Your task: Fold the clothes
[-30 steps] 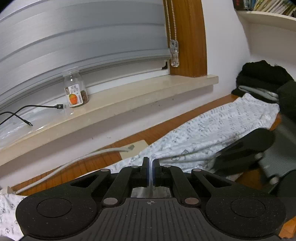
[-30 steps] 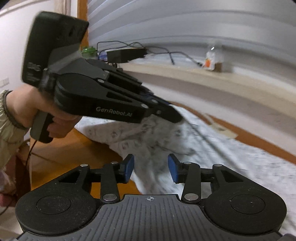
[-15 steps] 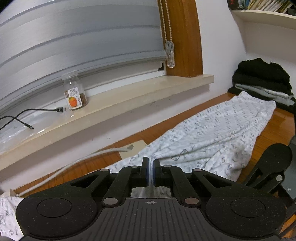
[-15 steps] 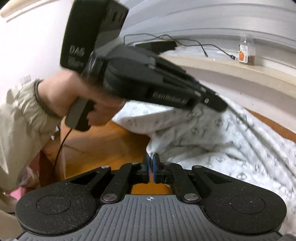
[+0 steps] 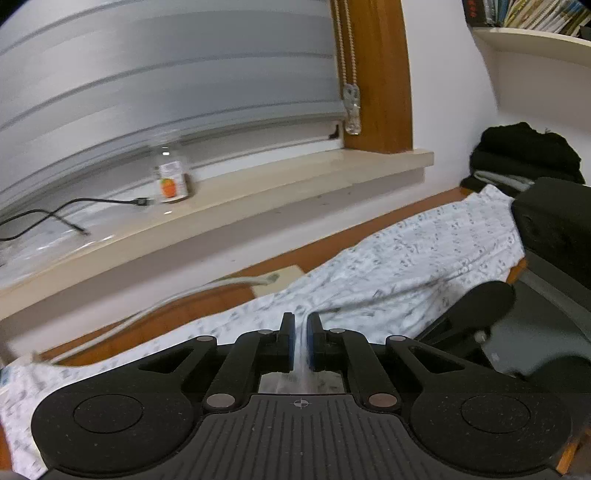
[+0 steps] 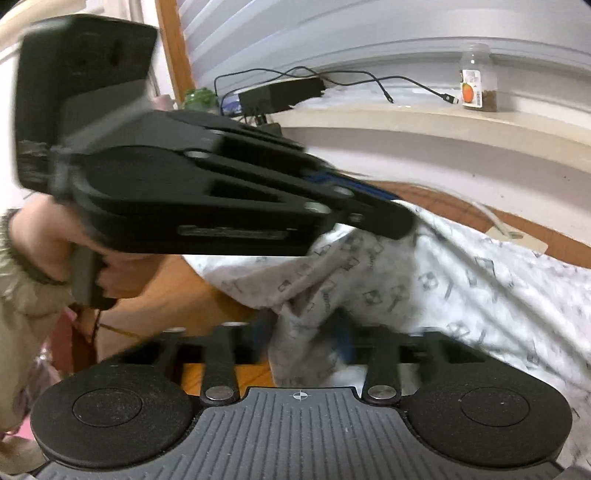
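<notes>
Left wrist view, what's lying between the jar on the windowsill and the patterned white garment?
In the left wrist view: past the jar, the wall, bare orange wood, and a white cable, before the garment.

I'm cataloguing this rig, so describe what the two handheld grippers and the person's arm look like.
Both grippers are matte black plastic with round discs, silver pivot pins, a ribbed grey deck and blue-padded jaws. The left gripper has a pistol handle, a boxy top module and blurred side lettering. The left hand wears a beige sleeve with a knit cuff.

Home room: windowsill (image 5: 258, 192) with blinds (image 5: 166, 74), bookshelf (image 5: 535, 33), clothes pile (image 5: 524, 155).
</notes>
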A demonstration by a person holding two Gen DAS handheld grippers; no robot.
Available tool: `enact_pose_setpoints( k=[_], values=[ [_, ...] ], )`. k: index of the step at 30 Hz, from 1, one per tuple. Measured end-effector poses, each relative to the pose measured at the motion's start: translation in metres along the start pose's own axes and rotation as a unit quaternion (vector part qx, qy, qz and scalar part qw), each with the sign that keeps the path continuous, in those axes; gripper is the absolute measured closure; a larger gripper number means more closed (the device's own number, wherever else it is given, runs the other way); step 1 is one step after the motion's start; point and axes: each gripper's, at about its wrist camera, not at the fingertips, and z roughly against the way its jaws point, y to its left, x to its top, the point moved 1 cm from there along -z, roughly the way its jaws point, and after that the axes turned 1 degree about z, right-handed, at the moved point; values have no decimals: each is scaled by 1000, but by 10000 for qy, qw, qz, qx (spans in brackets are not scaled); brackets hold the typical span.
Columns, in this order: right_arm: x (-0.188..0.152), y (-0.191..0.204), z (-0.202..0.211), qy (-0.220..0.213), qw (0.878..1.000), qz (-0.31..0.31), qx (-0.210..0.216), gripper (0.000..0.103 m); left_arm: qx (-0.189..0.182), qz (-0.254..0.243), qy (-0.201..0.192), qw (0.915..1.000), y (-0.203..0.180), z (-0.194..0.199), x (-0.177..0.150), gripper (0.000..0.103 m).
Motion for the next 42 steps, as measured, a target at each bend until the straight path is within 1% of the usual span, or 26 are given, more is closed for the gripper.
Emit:
enact_pose_setpoints(
  k=[3, 5, 11, 12, 14, 15, 16, 18, 20, 23, 24, 26, 27, 29, 31, 32, 33, 35, 37, 39, 42],
  values=[
    [1, -1, -4, -19, 10000, -38, 23, 95, 269, 67, -33, 9996, 13, 21, -12, 96],
    [2, -1, -7, -32, 10000, -64, 38, 94, 435, 148, 24, 9989, 26, 33, -22, 96],
    [7, -4, 3, -427, 9989, -151, -106, 95, 482, 187, 98, 9986, 30, 51, -44, 96],
    [9, -5, 3, -473, 9986, -178, -134, 95, 490, 194, 111, 9985, 31, 54, -48, 87],
    [11, -6, 2, -515, 9983, -209, -185, 95, 506, 207, 135, 9984, 32, 61, -55, 75],
    [11, -6, 2, -520, 9982, -211, -202, 95, 514, 213, 148, 9983, 33, 64, -59, 72],
    [11, -6, 1, -521, 9982, -209, -216, 95, 522, 220, 160, 9983, 34, 67, -63, 70],
    [11, -6, 0, -511, 9982, -218, -234, 95, 543, 208, 191, 9981, 34, 72, -69, 60],
    [11, -7, -2, -490, 9982, -241, -243, 95, 604, 20, 270, 9978, 25, 65, -71, 58],
    [9, -7, -2, -495, 9980, -270, -275, 95, 639, -112, 388, 9971, 21, 56, -73, 58],
    [9, -7, -2, -509, 9979, -282, -288, 95, 684, -179, 406, 9967, 21, 54, -74, 61],
    [9, -8, 0, -522, 9979, -301, -257, 95, 753, -210, 446, 9959, 24, 52, -75, 82],
    [10, -9, 1, -528, 9978, -310, -237, 95, 714, -108, 439, 9964, 29, 53, -73, 96],
    [9, -7, 5, -538, 9979, -326, -143, 97, 751, 126, 241, 9968, 42, 63, -66, 97],
    [7, -3, 12, -538, 9980, -334, 17, 97, 916, 206, 107, 9955, 50, 74, -56, 98],
    [6, 1, 17, -532, 9980, -322, 96, 97, 1028, 192, 87, 9945, 53, 78, -52, 98],
    [4, 5, 21, -508, 9982, -275, 155, 97, 1049, 194, 88, 9943, 56, 81, -50, 98],
    [0, 11, 24, -430, 9987, -196, 186, 97, 965, 241, 112, 9950, 61, 84, -47, 98],
    [-4, 14, 23, -311, 9991, -159, 224, 97, 1038, 228, 180, 9942, 65, 80, -47, 98],
    [-8, 15, 19, -189, 9995, -123, 224, 97, 1108, 219, 278, 9932, 71, 73, -48, 95],
    [-13, 16, 14, -93, 9997, -134, 198, 91, 1101, 313, 477, 9923, 91, 52, -48, 95]
  ],
)
